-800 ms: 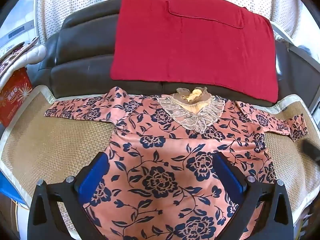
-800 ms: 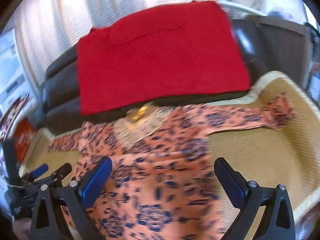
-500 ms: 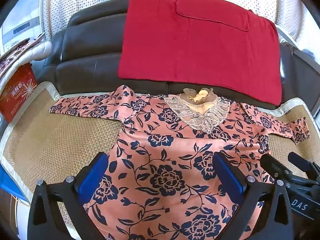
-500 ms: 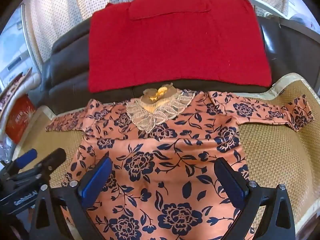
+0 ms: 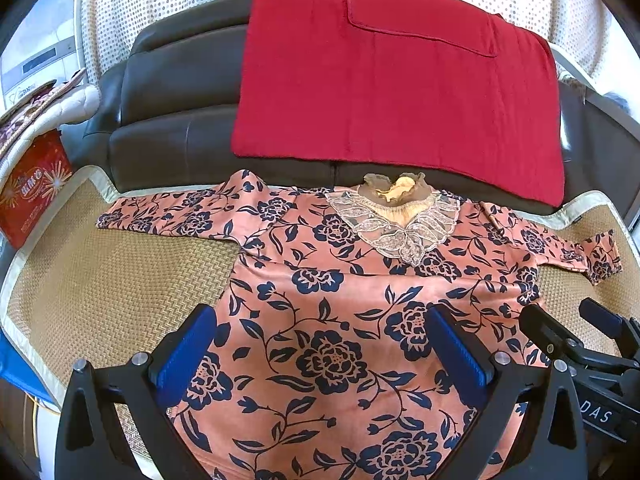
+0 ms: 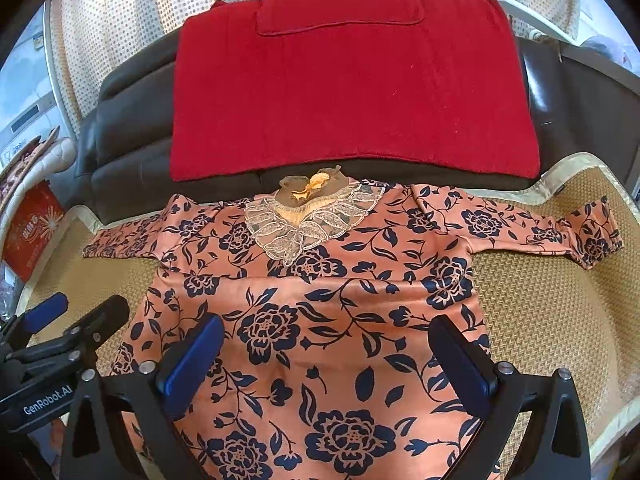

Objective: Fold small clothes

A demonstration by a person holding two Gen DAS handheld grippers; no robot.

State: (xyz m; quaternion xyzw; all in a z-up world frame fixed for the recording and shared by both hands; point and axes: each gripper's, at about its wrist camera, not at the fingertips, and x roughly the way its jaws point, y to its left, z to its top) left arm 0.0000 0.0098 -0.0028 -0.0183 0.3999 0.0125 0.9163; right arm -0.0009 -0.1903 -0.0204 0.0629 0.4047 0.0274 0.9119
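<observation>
My left tongs and right tongs, both released and empty, hover side by side over the floral blouse, spread flat ahead, sleeves out, presumably for folding.

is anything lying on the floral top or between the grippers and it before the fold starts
Nothing visible does. The floral top lies spread flat on the woven mat with both sleeves out. The left gripper and right gripper hang open over its lower body. The red cloth sits behind it on the sofa back, not over the body or sleeves.
</observation>
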